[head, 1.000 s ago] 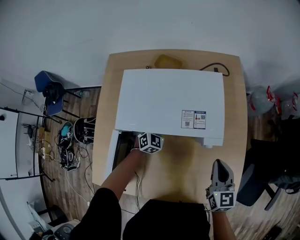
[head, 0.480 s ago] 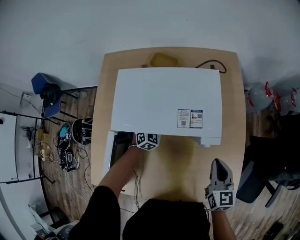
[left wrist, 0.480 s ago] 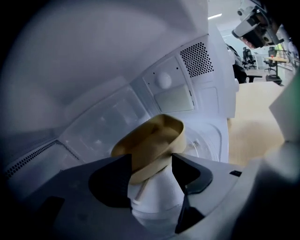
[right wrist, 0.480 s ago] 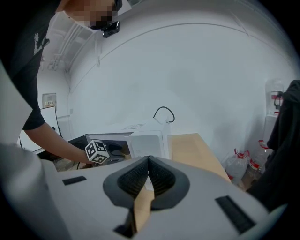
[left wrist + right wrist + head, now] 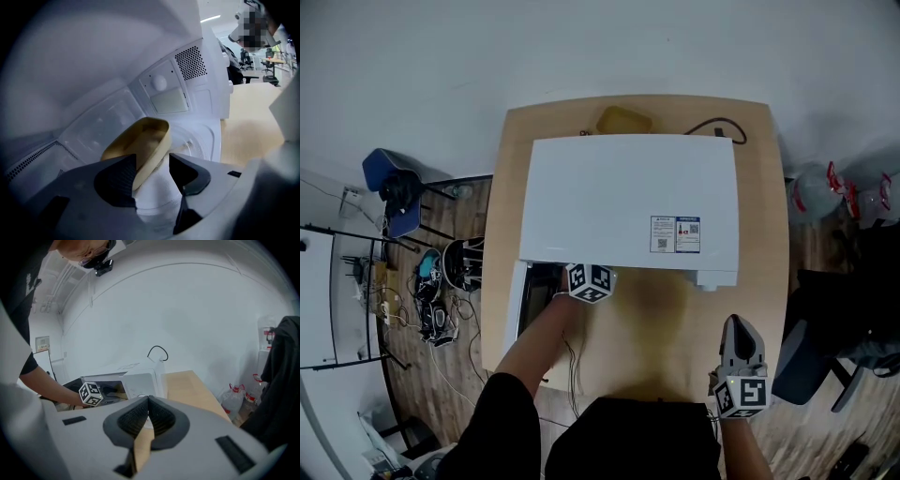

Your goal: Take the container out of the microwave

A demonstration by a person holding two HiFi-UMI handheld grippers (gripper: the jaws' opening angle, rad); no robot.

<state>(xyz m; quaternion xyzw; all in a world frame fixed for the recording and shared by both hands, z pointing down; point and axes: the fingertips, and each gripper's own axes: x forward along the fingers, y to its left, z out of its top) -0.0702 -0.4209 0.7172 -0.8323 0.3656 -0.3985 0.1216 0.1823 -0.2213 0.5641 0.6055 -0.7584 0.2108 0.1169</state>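
A tan oval container (image 5: 140, 145) sits tilted on the glass plate inside the white microwave (image 5: 628, 202). My left gripper (image 5: 152, 162) reaches into the cavity. Its jaws are closing and straddle the container's near wall: the left pad lies by the outside of the wall, and the right pad stands clear of it. From above, only the marker cube of the left gripper (image 5: 589, 281) shows at the microwave's mouth. My right gripper (image 5: 740, 328) hovers over the table's front right corner, shut with nothing in it, its pads (image 5: 140, 418) closed together.
The microwave door (image 5: 517, 302) hangs open at the left, over the wooden table (image 5: 647, 328). A yellow object (image 5: 623, 120) and a black cable (image 5: 712, 127) lie behind the microwave. Water bottles (image 5: 853, 192) and a dark chair (image 5: 825, 347) stand to the right, and a blue chair (image 5: 394, 183) to the left.
The head view has drifted a little. The left gripper's cube stays at the microwave's mouth and the right gripper stays at the front right corner.
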